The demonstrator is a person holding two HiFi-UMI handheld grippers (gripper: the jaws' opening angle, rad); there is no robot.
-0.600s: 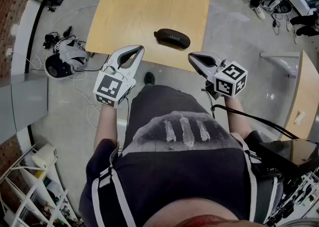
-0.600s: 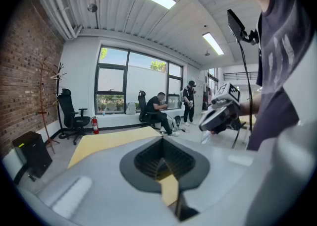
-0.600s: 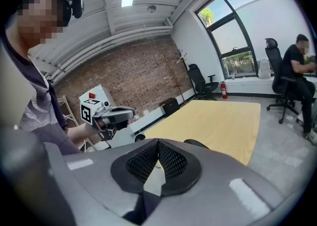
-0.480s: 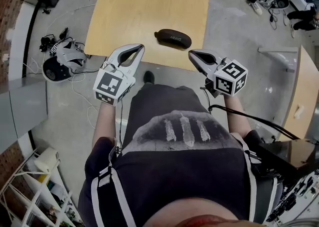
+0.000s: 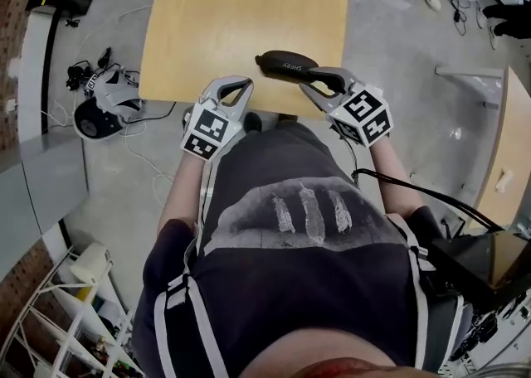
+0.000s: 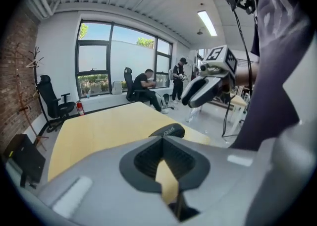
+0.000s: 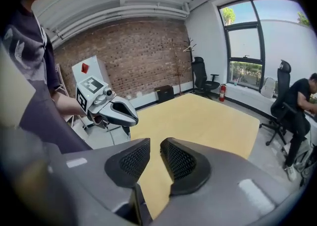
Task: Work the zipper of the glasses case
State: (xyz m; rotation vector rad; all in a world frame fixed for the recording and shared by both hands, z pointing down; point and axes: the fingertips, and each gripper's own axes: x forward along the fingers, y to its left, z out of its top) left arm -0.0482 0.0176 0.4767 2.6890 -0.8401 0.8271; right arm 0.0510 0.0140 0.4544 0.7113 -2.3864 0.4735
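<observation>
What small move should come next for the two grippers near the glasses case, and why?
Probably lower the right gripper onto the glasses case: its jaws stand slightly apart and empty, close to the case at the table edge. The left gripper is shut, also short of the case.

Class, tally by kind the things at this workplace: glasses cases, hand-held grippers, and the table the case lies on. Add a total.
glasses case: 1
grippers: 2 (left gripper, right gripper)
table: 1
total: 4
</observation>
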